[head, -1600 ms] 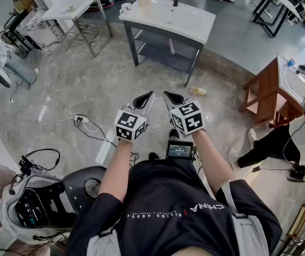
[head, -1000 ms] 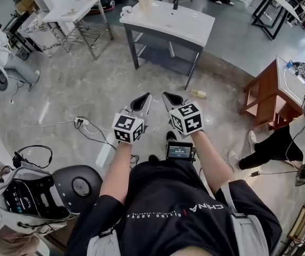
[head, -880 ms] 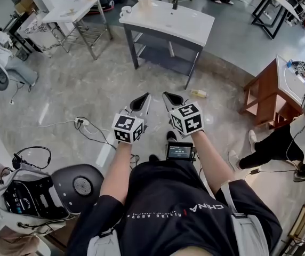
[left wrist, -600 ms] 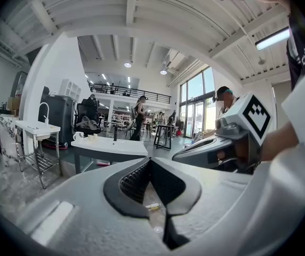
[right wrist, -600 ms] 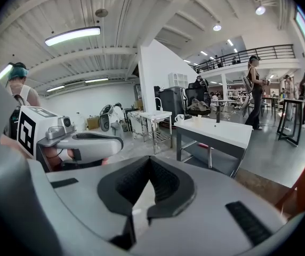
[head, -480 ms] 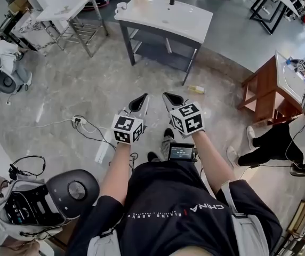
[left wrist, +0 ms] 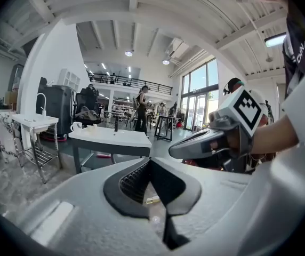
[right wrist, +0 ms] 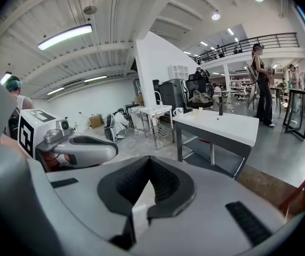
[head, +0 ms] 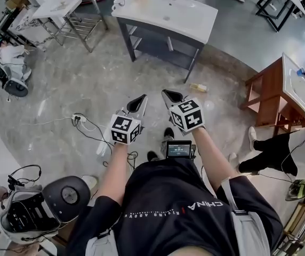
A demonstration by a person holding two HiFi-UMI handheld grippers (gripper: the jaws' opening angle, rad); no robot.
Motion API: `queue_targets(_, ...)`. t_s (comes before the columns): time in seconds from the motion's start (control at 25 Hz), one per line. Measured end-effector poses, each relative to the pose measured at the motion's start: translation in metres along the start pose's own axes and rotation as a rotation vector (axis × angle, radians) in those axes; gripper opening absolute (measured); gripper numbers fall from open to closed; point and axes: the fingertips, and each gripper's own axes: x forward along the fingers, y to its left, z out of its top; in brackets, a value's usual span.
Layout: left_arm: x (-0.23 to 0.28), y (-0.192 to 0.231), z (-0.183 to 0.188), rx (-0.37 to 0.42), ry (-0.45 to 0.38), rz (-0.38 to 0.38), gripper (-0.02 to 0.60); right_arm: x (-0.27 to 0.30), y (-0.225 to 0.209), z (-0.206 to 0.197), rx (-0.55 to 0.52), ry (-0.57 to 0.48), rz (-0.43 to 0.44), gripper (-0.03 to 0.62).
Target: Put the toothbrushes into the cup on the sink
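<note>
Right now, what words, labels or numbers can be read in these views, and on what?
"CHINA": upside down in the head view, on the person's black shirt.
"RISING ABOVE": smaller print beside it, on the same shirt.
Small screen at the waist: too small to read.
</note>
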Motion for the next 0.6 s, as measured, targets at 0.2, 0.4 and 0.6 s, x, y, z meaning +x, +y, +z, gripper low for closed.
queue_targets(0.2,0.048,0.017,0.005,0.01,0.027,-0.002,0.006,0.026,-0.041,0.011,-0.005,0.003,0.019,0.009)
queue_targets(0.4,0.097,0.029,0.019,0.021,0.031,-0.007,0.006,0.043,-0.083,0.024,-0.032,-0.002,0.036,0.009)
queue_targets(0.6,0.122,0.046,0.029,0.011,0.031,0.027,0.006,0.057,-0.115,0.03,-0.021,0.011,0.054,0.009)
